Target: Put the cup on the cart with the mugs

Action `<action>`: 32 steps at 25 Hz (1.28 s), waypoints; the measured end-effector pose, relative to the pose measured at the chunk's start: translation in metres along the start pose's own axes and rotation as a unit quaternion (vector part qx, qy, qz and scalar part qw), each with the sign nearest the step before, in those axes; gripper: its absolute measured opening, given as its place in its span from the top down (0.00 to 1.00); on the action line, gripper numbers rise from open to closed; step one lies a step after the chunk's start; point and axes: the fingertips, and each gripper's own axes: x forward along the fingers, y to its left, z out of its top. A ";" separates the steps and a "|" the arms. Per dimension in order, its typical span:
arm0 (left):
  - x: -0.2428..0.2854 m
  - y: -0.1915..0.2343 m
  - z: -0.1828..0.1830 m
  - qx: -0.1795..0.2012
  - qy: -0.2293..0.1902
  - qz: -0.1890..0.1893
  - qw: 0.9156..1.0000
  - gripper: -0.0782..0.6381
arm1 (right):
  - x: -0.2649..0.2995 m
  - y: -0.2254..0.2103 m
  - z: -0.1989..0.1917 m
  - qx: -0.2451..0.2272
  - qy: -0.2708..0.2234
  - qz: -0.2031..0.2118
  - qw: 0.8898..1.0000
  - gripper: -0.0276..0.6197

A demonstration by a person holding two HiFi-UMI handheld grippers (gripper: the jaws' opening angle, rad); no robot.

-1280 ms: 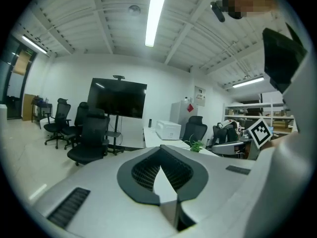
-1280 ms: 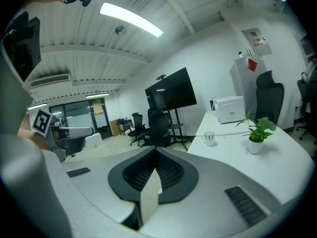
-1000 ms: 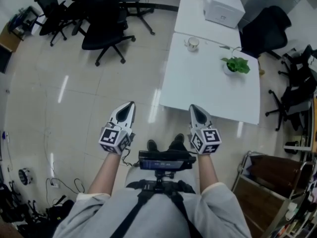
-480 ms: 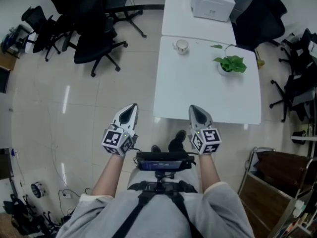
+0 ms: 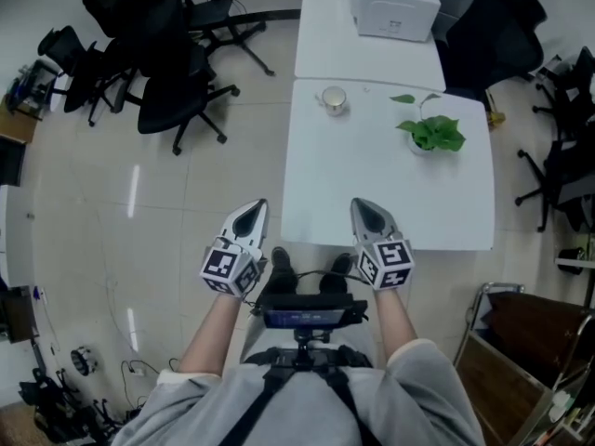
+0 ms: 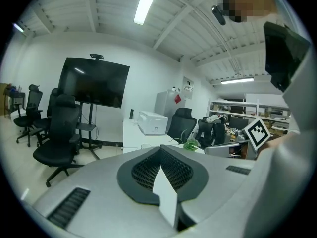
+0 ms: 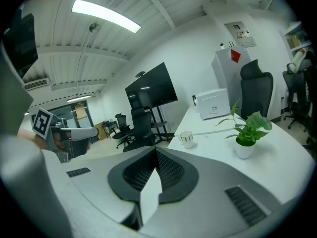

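Observation:
A small white cup [image 5: 334, 98] [image 7: 186, 139] stands at the far left corner of a white table [image 5: 372, 193], well ahead of both grippers. My left gripper [image 5: 250, 215] is shut and holds nothing; it hangs over the floor just left of the table's near edge. Over the table's near edge, my right gripper [image 5: 368, 210] is shut too, with nothing in it. In the left gripper view the cup is hidden behind the gripper body [image 6: 162, 166]. The cart with mugs is not in view.
A potted green plant [image 5: 430, 133] [image 7: 247, 132] sits on the table's far right. A second white table beyond carries a white printer [image 5: 390, 3]. Black office chairs [image 5: 172, 72] crowd the left; more chairs [image 5: 493, 21] stand at right. A wooden cabinet [image 5: 530, 360] is at lower right.
The table, cup and plant have drawn closer and shifted left in the head view as I walked forward. Both grippers stay shut side by side, now at the table's near edge.

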 end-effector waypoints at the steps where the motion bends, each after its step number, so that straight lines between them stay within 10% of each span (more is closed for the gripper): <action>1: 0.008 0.002 -0.001 -0.003 0.000 -0.005 1.000 0.89 | 0.004 -0.003 -0.001 0.000 0.000 -0.004 1.000 0.95; 9: 0.066 0.017 -0.008 -0.010 0.008 -0.059 0.998 0.87 | 0.027 -0.014 -0.005 0.007 0.007 -0.051 0.999 0.95; 17: 0.140 0.020 -0.017 0.028 0.023 -0.094 0.995 0.57 | 0.051 -0.048 0.002 0.019 0.007 -0.081 0.997 0.95; 32: 0.289 0.044 -0.049 0.027 0.045 -0.070 0.996 0.35 | 0.126 -0.135 0.016 0.016 -0.010 -0.140 0.990 0.95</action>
